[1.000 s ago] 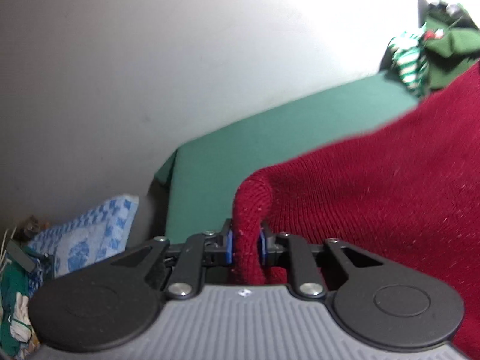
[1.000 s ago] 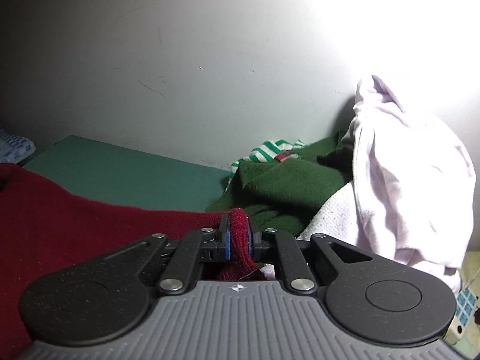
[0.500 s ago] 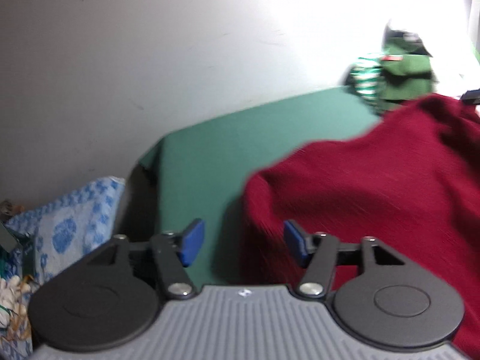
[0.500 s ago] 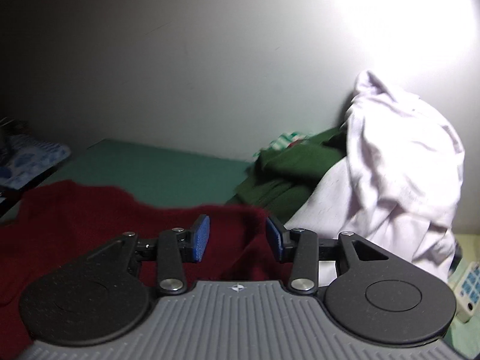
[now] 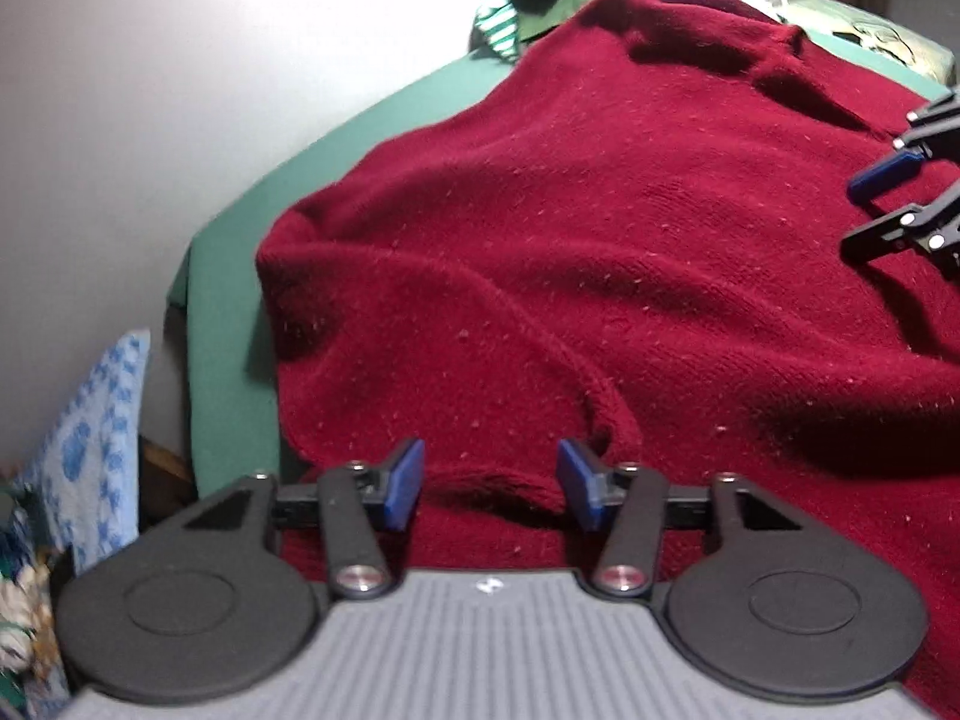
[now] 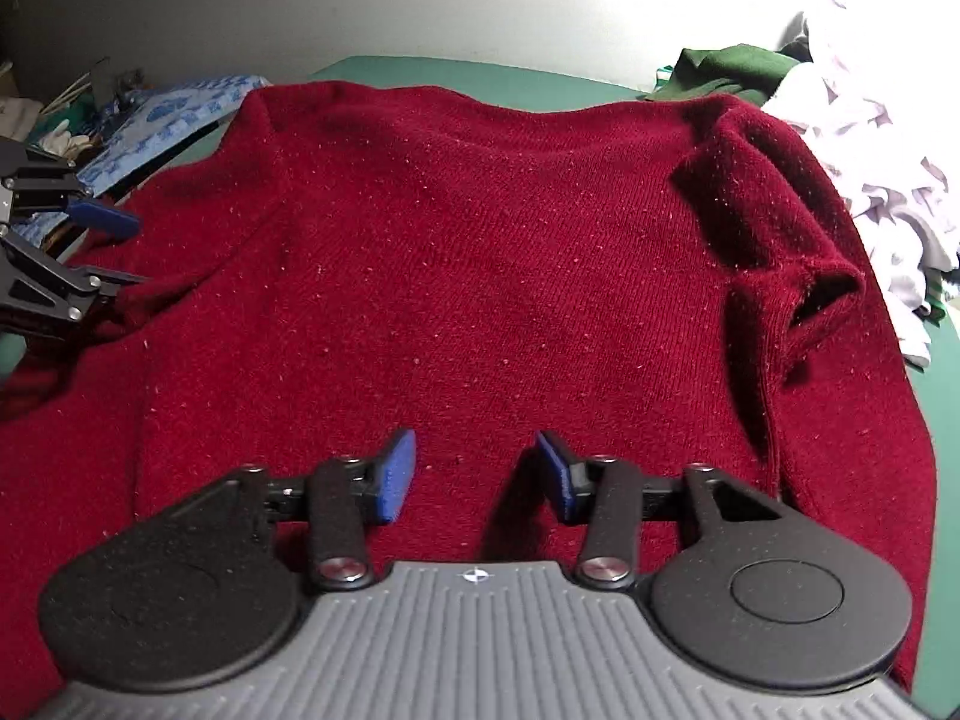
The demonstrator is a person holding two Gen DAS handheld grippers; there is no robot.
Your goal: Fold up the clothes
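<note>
— Where do the left tongs point(image 5: 489, 483) stand?

— Low in the middle of the left wrist view, blue pads apart and gripping nothing. The jaws have just been closing a little, yet only a rumpled fold of the red sweater point(image 5: 600, 252) lies beneath the gap, not pinched by either pad.

— And the right tongs point(image 6: 474, 474)?

— Low centre of the right wrist view, pads apart and empty too; the jaws have just been opening. They hang over the sweater's near edge. In the left view they show at the right edge.

— How does the sweater lie?

— Spread over the green table point(image 6: 420, 69), filling most of both frames, with one sleeve bunched up at the right of the right wrist view.

— What lies around it?

— A dark green garment point(image 6: 726, 69) and a white heap of clothes point(image 6: 888, 144) at the upper right, touching the sweater's far corner. A blue patterned cloth point(image 6: 174, 114) sits off the table at the upper left.
</note>
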